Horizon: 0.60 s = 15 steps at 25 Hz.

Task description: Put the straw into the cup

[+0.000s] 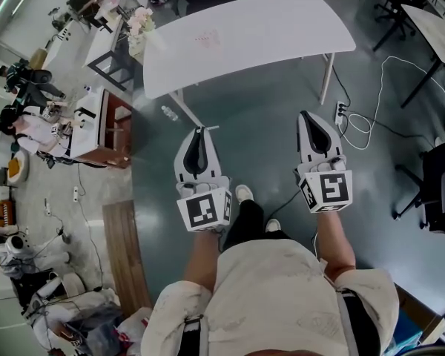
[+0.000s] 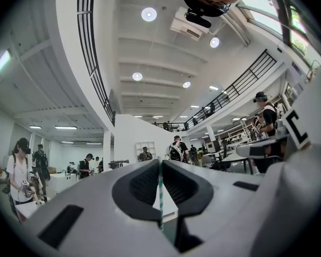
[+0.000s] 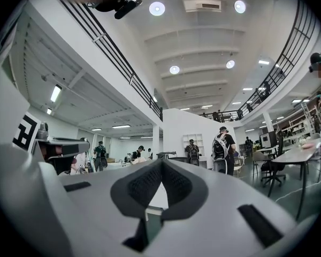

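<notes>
My left gripper (image 1: 200,132) is shut on a thin straw with green and white stripes (image 2: 160,197). The straw stands upright between the pads in the left gripper view. My right gripper (image 1: 305,114) is shut with nothing between its jaws; its tips meet in the right gripper view (image 3: 161,163). Both grippers are held out level above the floor, short of the white table (image 1: 267,28). I see no cup in any view; the tabletop shows only a faint pinkish patch (image 1: 208,40).
Thin legs (image 1: 327,78) hold the white table up. A small bottle (image 1: 169,113) lies on the floor by the table. A power strip with white cable (image 1: 352,121) lies to the right. More desks, a brown cabinet (image 1: 107,136) and seated people are at the left.
</notes>
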Motion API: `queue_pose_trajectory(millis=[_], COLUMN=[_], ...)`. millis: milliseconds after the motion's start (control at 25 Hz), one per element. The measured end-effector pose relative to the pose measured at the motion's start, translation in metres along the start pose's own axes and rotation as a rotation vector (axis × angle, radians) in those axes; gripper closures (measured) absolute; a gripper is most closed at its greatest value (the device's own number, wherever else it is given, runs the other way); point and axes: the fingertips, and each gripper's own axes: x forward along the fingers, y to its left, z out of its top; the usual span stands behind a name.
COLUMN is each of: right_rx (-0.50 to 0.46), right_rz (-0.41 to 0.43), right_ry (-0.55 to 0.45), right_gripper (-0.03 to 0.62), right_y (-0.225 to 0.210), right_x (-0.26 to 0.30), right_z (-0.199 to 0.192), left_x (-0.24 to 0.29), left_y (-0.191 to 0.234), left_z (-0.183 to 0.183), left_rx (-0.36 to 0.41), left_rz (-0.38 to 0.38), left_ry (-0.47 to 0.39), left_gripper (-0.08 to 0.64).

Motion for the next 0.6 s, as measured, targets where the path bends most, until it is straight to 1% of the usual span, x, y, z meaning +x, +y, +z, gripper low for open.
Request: queue_pose_trajectory(millis=[280, 440, 600], right_rx=[-0.027, -0.043, -0.065], right_rz=[0.008, 0.017, 0.029], right_ry=[0.014, 0.018, 0.021], right_gripper=[0.591, 0.591, 0.591], right_y=[0.011, 0.019, 0.031], right_x=[0.044, 0.084, 0.132], right_z=[-0.006, -0.008, -0.008], left_x=[0.029, 0.059, 0.091], left_y=[0.031, 0.057, 0.092], left_z=[-0.013, -0.023, -0.033], left_rx=[-0.027, -0.044, -0.066], left_rz=[0.010, 0.019, 0.031], left_ry=[-0.011, -0.014, -0.027], left_gripper=[0.538, 0.538, 0.538])
